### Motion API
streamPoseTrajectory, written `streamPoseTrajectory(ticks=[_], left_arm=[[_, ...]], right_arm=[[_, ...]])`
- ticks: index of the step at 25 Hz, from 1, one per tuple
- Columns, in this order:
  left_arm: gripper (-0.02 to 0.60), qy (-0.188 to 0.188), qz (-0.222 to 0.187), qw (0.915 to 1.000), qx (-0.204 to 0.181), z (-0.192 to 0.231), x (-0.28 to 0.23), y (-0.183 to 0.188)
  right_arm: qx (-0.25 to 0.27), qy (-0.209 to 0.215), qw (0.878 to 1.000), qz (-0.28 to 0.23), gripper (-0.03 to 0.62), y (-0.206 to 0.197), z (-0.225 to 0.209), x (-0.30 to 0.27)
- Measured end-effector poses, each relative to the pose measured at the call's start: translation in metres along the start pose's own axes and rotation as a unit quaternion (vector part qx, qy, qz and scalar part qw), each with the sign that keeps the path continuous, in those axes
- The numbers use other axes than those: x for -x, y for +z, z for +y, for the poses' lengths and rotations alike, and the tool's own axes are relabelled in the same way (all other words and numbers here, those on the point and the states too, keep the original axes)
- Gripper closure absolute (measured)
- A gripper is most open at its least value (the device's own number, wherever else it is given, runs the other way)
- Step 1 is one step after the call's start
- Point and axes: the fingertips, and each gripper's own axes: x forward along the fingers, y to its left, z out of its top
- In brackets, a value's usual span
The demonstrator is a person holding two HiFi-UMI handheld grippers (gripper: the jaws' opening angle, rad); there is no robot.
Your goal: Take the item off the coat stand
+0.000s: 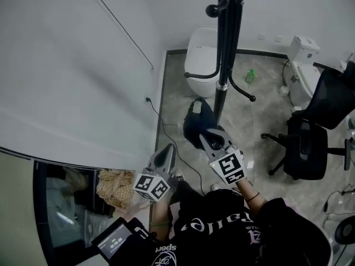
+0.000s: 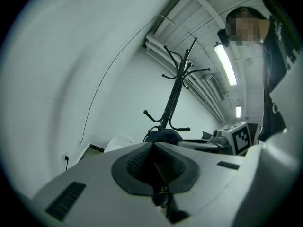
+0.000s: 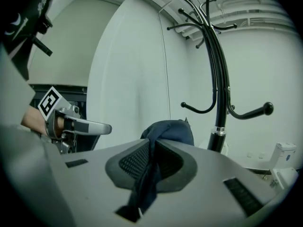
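A black coat stand (image 1: pixel 224 49) rises from the grey floor, and its hooks in view are bare. My right gripper (image 1: pixel 215 144) is shut on a dark blue cloth item (image 1: pixel 197 127), which hangs free of the stand beside its pole, low over the floor. In the right gripper view the blue cloth (image 3: pixel 168 131) bunches ahead of the jaws, and a strip of it runs back between the pads. My left gripper (image 1: pixel 169 151) sits to the left of the item with its jaws closed together and nothing between them. From the left gripper view the item (image 2: pixel 163 136) shows just past the jaws, below the stand (image 2: pixel 173 103).
A white rounded bin (image 1: pixel 202 60) stands against the wall behind the stand. A black office chair (image 1: pixel 310 143) is at the right, with a white unit (image 1: pixel 302 65) behind it. A green bottle (image 1: pixel 250 76) lies on the floor. A cable (image 1: pixel 166 129) runs along the left wall.
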Motion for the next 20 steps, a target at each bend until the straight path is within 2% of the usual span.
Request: streamPoseTrajectory(ticks=[4,9,15,20], left_arm=[[0.578,0.021,-0.002,0.9997,0.009,-0.044,0.009,-0.029],[0.578,0.030,0.019,0.9994,0.002,-0.088,0.027,-0.048],[0.578,0.047,0.028,0.9984,-0.018,-0.098,0.052,-0.047],[0.578,0.039,0.023,0.9984,-0.034,-0.099,0.076,-0.038]], right_arm=[[-0.002,0.031,0.999,-0.004,0.543,-0.012,-0.002,0.041],[-0.020,0.050,0.999,-0.005,0.543,-0.022,0.002,0.076],[-0.039,0.070,0.997,-0.001,0.545,-0.032,0.027,0.098],[-0.040,0.063,0.997,0.000,0.545,-0.033,0.052,0.114]])
